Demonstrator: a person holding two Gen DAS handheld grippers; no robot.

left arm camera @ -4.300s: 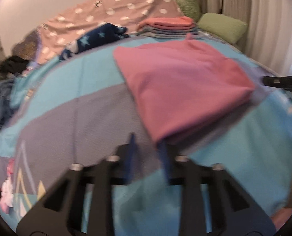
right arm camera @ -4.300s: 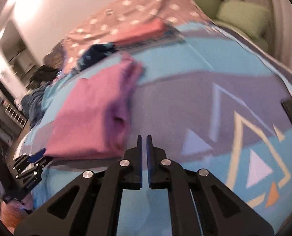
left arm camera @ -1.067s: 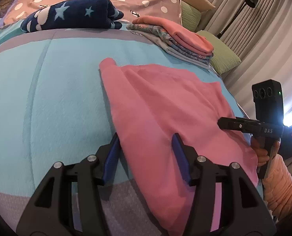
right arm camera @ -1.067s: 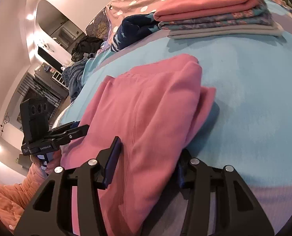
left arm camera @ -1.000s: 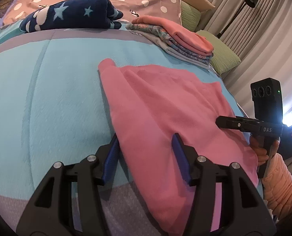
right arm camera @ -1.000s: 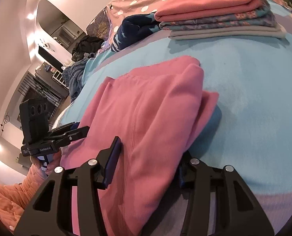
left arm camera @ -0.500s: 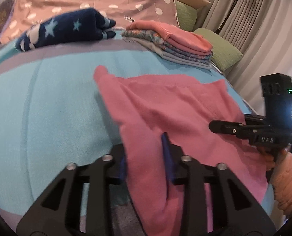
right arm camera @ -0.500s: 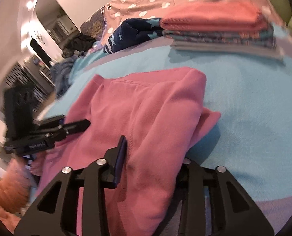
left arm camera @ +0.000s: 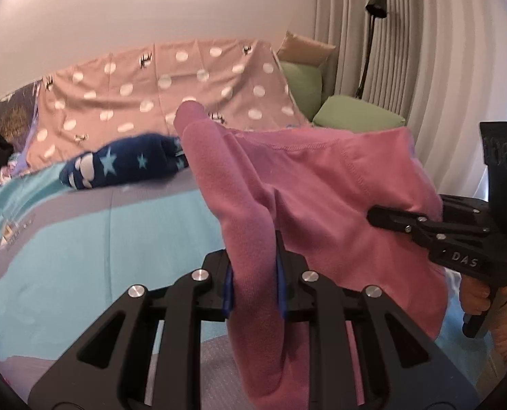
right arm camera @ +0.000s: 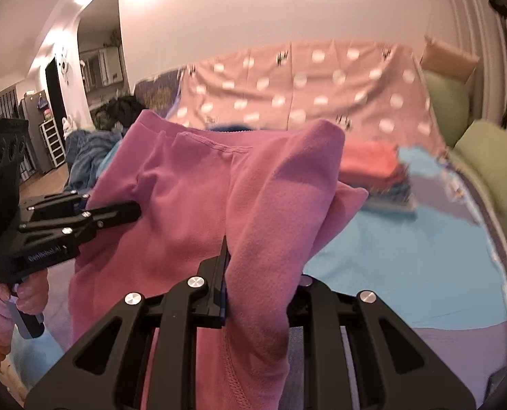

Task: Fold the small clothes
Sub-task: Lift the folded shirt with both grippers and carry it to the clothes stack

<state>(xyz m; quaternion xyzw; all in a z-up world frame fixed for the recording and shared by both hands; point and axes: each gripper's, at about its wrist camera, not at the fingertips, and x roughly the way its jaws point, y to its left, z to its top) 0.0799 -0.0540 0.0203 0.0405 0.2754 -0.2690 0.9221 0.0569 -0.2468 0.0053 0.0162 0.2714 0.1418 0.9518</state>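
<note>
A folded pink garment (left arm camera: 321,198) hangs in the air above the bed, held at two edges. My left gripper (left arm camera: 251,273) is shut on its left edge, with pink cloth bunched between the blue pads. My right gripper (right arm camera: 257,273) is shut on the other edge of the pink garment (right arm camera: 199,191); cloth drapes over and hides its right finger. Each gripper shows in the other's view: the right one (left arm camera: 383,217) at the garment's right side, the left one (right arm camera: 123,212) at its left.
The bed has a blue and grey patterned cover (left arm camera: 93,239). A stack of folded clothes with a coral top (right arm camera: 373,164) lies at the back. A navy star-print bundle (left arm camera: 123,164), a pink polka-dot blanket (left arm camera: 171,82) and green pillows (left arm camera: 352,116) lie behind.
Both grippers closed on the pink garment's edges and lifted it off the bed. The views tilted up, so the wall and curtains now show.
</note>
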